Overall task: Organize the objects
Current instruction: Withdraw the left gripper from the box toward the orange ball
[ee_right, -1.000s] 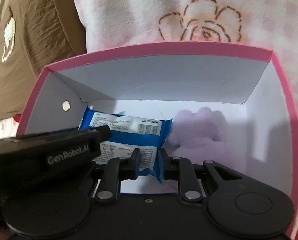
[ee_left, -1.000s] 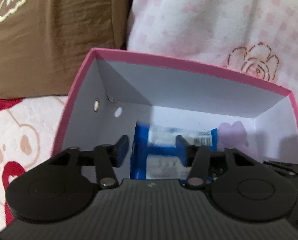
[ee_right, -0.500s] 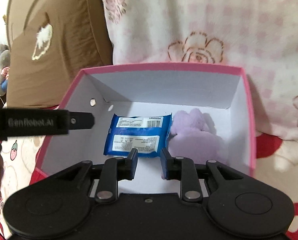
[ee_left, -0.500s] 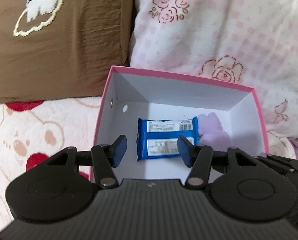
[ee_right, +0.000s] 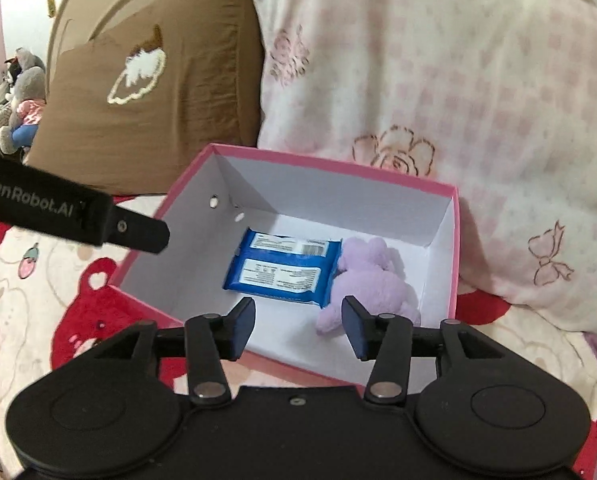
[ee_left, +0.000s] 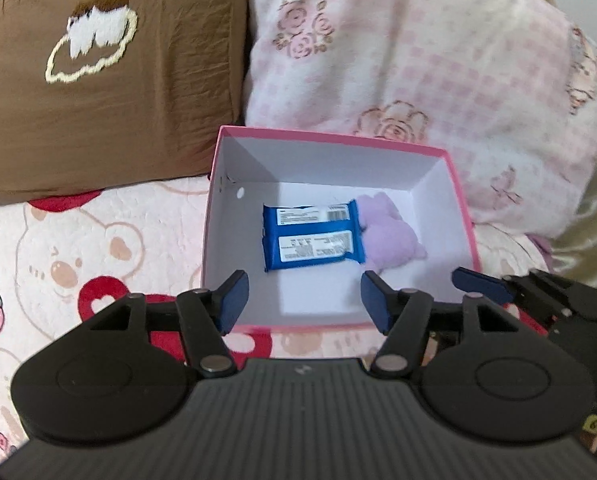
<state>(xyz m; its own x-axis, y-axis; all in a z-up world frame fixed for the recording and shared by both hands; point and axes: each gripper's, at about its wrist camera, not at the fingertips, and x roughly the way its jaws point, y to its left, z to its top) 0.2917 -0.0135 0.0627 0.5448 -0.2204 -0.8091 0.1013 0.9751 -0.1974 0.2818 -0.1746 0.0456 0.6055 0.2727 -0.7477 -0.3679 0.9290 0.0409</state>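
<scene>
- The pink box (ee_left: 340,136) sits on the bed, against the brown pillow (ee_left: 110,80) and the pink floral pillow (ee_left: 438,60)
- The blue packet (ee_left: 312,236) lies flat on the box floor, its right edge touching the purple plush toy (ee_left: 390,236)
- Left gripper (ee_left: 304,300): fingers opening, nothing between them
- Right gripper (ee_right: 298,326): fingers opening, nothing between them

Mid-frame, a pink box (ee_right: 444,264) holds a blue packet (ee_right: 284,266) touching a lilac plush (ee_right: 372,284) — the right tool (ee_right: 298,328), jaws opening and empty, hangs at the lower centre.
</scene>
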